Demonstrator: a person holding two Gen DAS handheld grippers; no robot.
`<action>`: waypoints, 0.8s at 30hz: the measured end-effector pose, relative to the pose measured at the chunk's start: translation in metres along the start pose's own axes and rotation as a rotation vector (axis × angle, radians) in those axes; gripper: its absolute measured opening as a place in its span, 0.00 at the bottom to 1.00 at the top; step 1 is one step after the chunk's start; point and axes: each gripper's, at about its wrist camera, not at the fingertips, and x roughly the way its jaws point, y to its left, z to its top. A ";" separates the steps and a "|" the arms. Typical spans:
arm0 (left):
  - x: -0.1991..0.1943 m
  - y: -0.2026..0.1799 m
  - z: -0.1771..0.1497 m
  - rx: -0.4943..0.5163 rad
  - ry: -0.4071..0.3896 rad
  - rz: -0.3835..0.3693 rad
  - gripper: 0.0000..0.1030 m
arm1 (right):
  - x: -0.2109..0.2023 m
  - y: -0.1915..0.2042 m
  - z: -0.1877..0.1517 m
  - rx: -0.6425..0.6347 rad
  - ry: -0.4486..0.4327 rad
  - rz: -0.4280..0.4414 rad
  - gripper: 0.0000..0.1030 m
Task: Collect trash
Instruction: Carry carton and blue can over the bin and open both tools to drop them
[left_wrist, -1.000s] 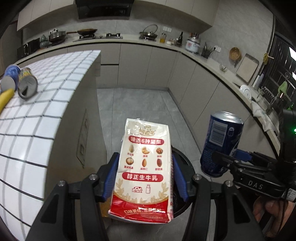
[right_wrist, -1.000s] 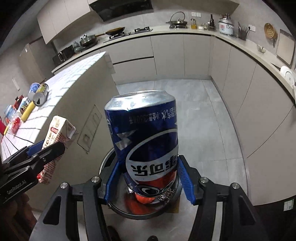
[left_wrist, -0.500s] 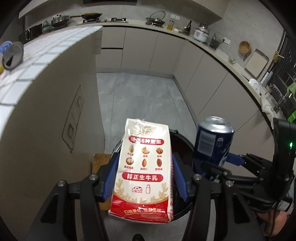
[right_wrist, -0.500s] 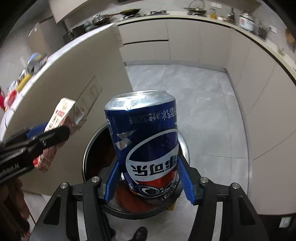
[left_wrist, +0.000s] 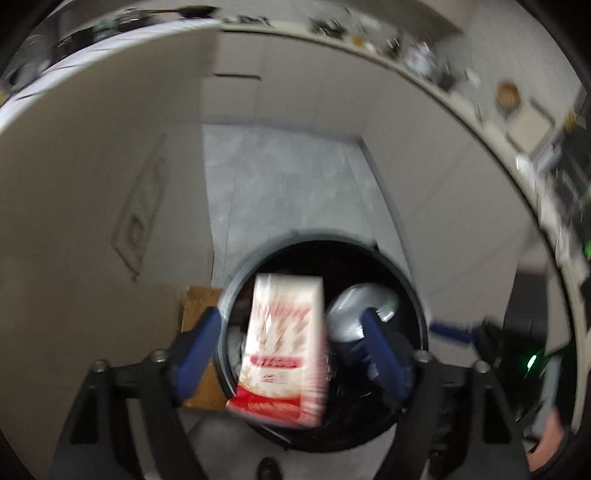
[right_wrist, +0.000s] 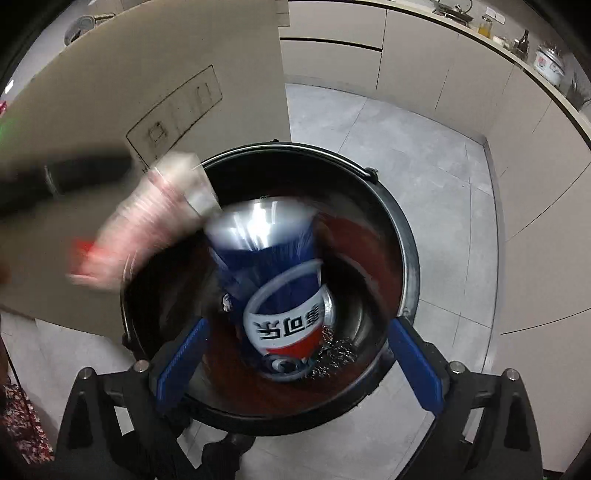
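A round black trash bin (left_wrist: 417, 295) (right_wrist: 402, 236) stands on the floor below both grippers. My left gripper (left_wrist: 291, 350) is open; the white and red milk carton (left_wrist: 284, 347) is loose between its blue pads, blurred, over the bin mouth. It also shows blurred in the right wrist view (right_wrist: 147, 229). My right gripper (right_wrist: 295, 365) is open wide; the blue cola can (right_wrist: 280, 291) is blurred and free inside the bin. Its silver top shows in the left wrist view (left_wrist: 354, 306).
The beige side of the kitchen island (right_wrist: 147, 92) rises just left of the bin. A brown board (left_wrist: 195, 314) lies by the bin. Grey floor tiles (right_wrist: 443, 177) and beige cabinets (right_wrist: 535, 184) lie beyond and to the right.
Both grippers have opened and tipped down over the bin. The carton and the can have left the pads and are dropping into the bin.
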 end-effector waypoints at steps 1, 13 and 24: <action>-0.003 0.003 0.003 -0.003 -0.007 0.017 0.78 | -0.001 -0.003 -0.001 0.011 -0.007 0.002 0.96; -0.027 -0.010 -0.002 0.074 -0.035 0.093 0.84 | -0.031 -0.007 0.009 0.110 -0.064 -0.030 0.99; -0.067 -0.016 0.026 0.119 -0.134 0.121 1.00 | -0.083 -0.007 0.036 0.217 -0.252 -0.061 1.00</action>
